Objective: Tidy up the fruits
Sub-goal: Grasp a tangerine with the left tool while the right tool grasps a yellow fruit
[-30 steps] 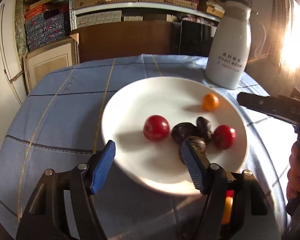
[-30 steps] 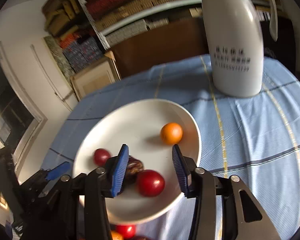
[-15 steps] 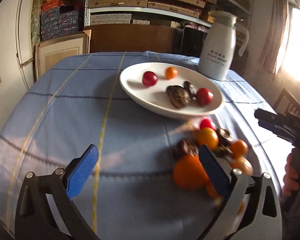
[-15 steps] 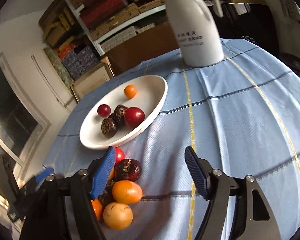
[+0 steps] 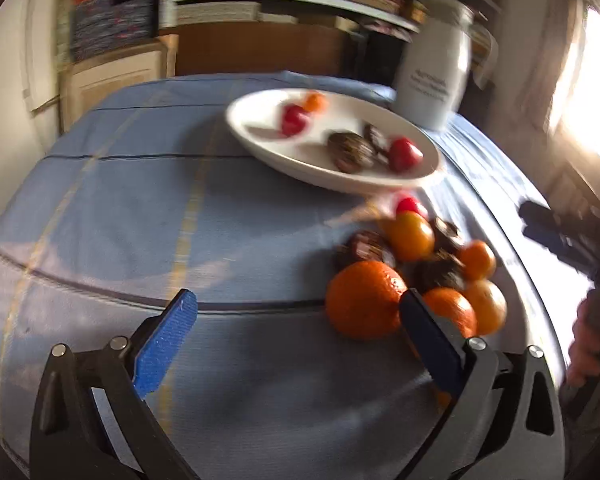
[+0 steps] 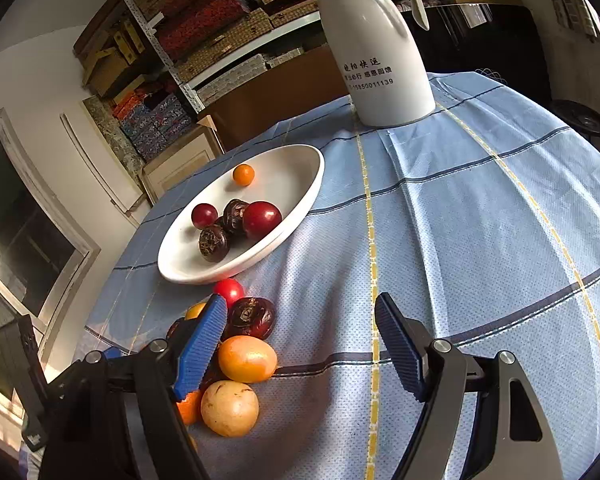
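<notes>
A white plate (image 6: 288,168) holds two red tomatoes, dark wrinkled fruits and one small orange fruit (image 6: 243,174). In front of it a pile of loose fruit lies on the blue cloth: a red tomato (image 6: 229,290), a dark fruit (image 6: 252,317), an oval orange fruit (image 6: 247,359) and a pale round fruit (image 6: 229,408). My right gripper (image 6: 300,304) is open over bare cloth, its left finger against the pile. My left gripper (image 5: 296,308) is wide open, a big mandarin (image 5: 362,300) just inside its right finger. The plate (image 5: 300,160) lies beyond.
A tall white jug (image 6: 380,52) stands behind the plate on the round table (image 6: 480,220). Shelves of boxes and a wooden cabinet line the wall behind. In the left wrist view a hand (image 5: 592,340) holds the other gripper at the right edge.
Both grippers have pulled back from over the plate to the loose fruit pile on the cloth, and both jaws have widened. Nothing is held.
</notes>
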`<action>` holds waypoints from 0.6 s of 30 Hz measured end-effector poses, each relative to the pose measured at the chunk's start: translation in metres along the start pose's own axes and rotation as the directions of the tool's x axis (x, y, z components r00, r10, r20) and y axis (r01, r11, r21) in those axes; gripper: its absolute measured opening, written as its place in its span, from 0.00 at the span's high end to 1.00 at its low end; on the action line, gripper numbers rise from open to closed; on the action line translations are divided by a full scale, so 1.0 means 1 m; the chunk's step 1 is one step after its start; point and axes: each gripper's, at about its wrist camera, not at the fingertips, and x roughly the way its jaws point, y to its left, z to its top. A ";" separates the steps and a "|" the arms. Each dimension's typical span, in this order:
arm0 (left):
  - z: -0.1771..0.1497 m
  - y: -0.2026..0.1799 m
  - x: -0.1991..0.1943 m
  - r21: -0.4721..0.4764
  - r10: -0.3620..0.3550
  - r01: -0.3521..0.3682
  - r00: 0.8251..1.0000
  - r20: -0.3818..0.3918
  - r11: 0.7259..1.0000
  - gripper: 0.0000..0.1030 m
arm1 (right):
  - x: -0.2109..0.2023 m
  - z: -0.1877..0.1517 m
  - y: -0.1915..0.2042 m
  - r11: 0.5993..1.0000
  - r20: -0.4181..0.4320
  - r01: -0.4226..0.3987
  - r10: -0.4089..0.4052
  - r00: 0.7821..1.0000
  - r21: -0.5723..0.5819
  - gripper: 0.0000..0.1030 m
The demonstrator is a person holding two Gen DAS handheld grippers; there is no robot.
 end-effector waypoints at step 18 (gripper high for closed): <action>-0.008 0.021 0.003 -0.025 0.095 -0.097 0.994 -0.060 0.995 0.04 | -0.001 -0.001 0.003 1.000 -0.005 -0.006 0.006 1.000 -0.006 0.25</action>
